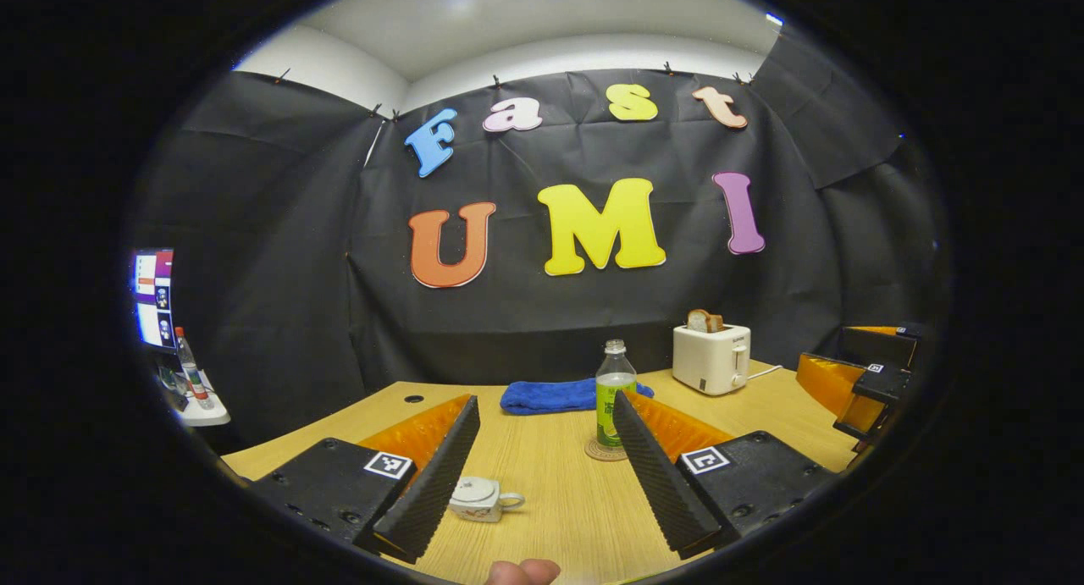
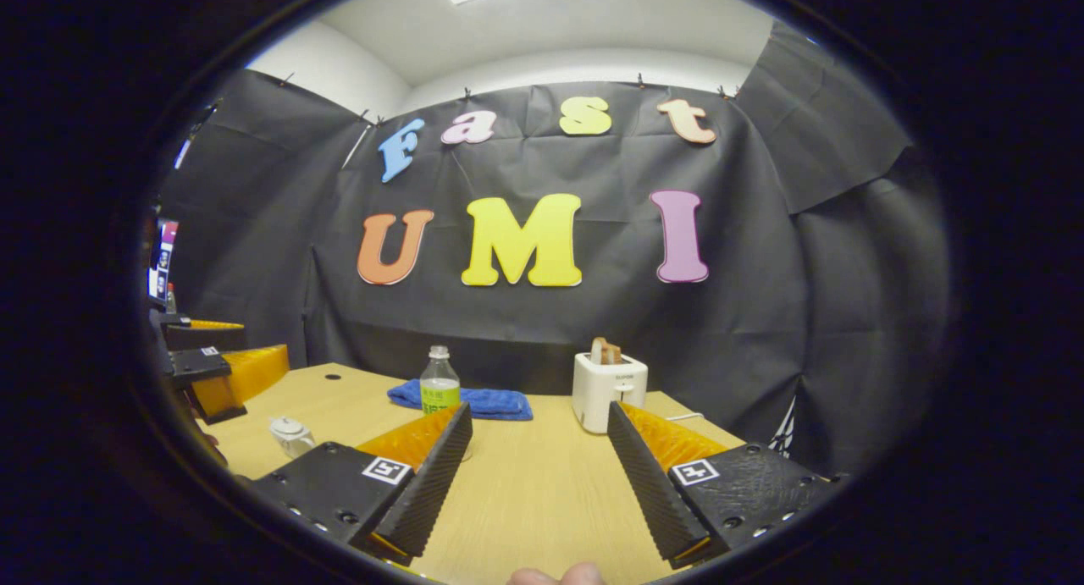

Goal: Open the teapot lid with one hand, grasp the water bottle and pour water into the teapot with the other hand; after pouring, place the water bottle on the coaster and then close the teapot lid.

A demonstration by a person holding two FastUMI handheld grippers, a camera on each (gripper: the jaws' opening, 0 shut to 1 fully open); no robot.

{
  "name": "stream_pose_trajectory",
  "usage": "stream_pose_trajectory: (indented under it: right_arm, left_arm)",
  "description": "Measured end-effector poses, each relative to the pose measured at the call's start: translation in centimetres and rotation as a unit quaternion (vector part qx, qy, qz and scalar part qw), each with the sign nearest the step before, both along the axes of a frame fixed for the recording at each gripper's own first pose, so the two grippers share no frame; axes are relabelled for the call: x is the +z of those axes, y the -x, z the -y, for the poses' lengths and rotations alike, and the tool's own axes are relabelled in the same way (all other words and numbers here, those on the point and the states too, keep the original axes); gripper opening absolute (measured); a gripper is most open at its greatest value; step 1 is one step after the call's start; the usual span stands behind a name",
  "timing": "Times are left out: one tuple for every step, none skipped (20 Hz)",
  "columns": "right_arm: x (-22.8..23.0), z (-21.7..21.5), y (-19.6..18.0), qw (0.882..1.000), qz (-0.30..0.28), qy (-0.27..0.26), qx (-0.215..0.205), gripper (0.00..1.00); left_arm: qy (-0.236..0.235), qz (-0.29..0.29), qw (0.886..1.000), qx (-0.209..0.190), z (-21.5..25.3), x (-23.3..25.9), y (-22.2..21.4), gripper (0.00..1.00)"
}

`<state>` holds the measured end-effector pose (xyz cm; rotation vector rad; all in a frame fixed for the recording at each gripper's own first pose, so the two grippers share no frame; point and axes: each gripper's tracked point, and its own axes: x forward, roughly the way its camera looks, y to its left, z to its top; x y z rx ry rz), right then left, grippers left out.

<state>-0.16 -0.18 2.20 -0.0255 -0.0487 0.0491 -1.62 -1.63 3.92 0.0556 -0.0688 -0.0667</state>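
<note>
The wooden table [image 1: 550, 483] spread across the booth, bare at its near centre, and both grippers hung above its near edge. In the left gripper view, the left gripper [image 1: 538, 475] stood with its fingers spread wide, holding nothing and touching nothing. In the right gripper view, the right gripper [image 2: 533, 475] was likewise spread wide and empty; it also showed far off at the right edge of the left gripper view, and the left one at the left edge of the right gripper view.

Toward the back of the table a white toaster [image 1: 711, 358] stood upright with slices of bread [image 1: 705, 320] poking from its slots. A blue cloth [image 1: 550, 395] lay folded near the back edge, left of the toaster.

The water bottle [image 1: 614, 392] stood upright on the round coaster [image 1: 603, 451], just in front of the cloth; it had a green label and a cap on top, and its clear upper part looked empty or nearly so, though how full it was could not be told. In the left gripper view it sat just beside that gripper's right-hand finger.

The small white teapot [image 1: 478, 499] rested on the table with its lid [image 1: 474, 488] in place, near the left gripper's left-hand finger and not touching it. What it held could not be seen.

A fingertip [image 1: 521, 572] of the person showed at the bottom of the left gripper view.
</note>
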Motion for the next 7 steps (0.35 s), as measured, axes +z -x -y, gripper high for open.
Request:
stream_pose_trajectory:
  right_arm:
    - [-0.2, 0.0, 0.3, 1.0, -0.002, 0.0, 0.0, 0.95]
    - [-0.3, -0.2, 0.6, 1.0, -0.002, 0.003, -0.002, 0.95]
    - [-0.3, -0.2, 0.8, 1.0, -0.002, 0.004, -0.005, 0.96]
    - [-0.3, -0.2, 0.9, 1.0, -0.003, 0.004, -0.008, 0.95]
    - [-0.4, -0.3, 1.1, 1.0, -0.005, 0.003, -0.01, 0.95]
    - [-0.4, -0.3, 1.2, 1.0, -0.005, 0.0, -0.011, 0.95]
    - [-0.3, -0.2, 1.5, 1.0, -0.004, -0.005, -0.015, 0.94]
  left_arm:
    - [0.0, -0.002, 1.0, 0.0, 0.1, -0.3, 0.2, 0.99]
    - [0.001, -0.004, 1.0, -0.001, 0.1, -0.5, 0.3, 0.99]
    - [0.002, -0.005, 1.0, -0.001, 0.1, -0.8, 0.5, 0.99]
    - [0.006, -0.002, 1.0, 0.0, -0.2, -1.0, 0.6, 0.99]
    - [0.007, -0.006, 1.0, -0.004, -0.1, -0.9, 0.6, 0.99]
    - [0.009, -0.008, 1.0, -0.007, 0.1, -1.2, 0.8, 0.99]
    - [0.011, -0.002, 1.0, -0.01, 0.1, -0.9, 0.8, 0.99]
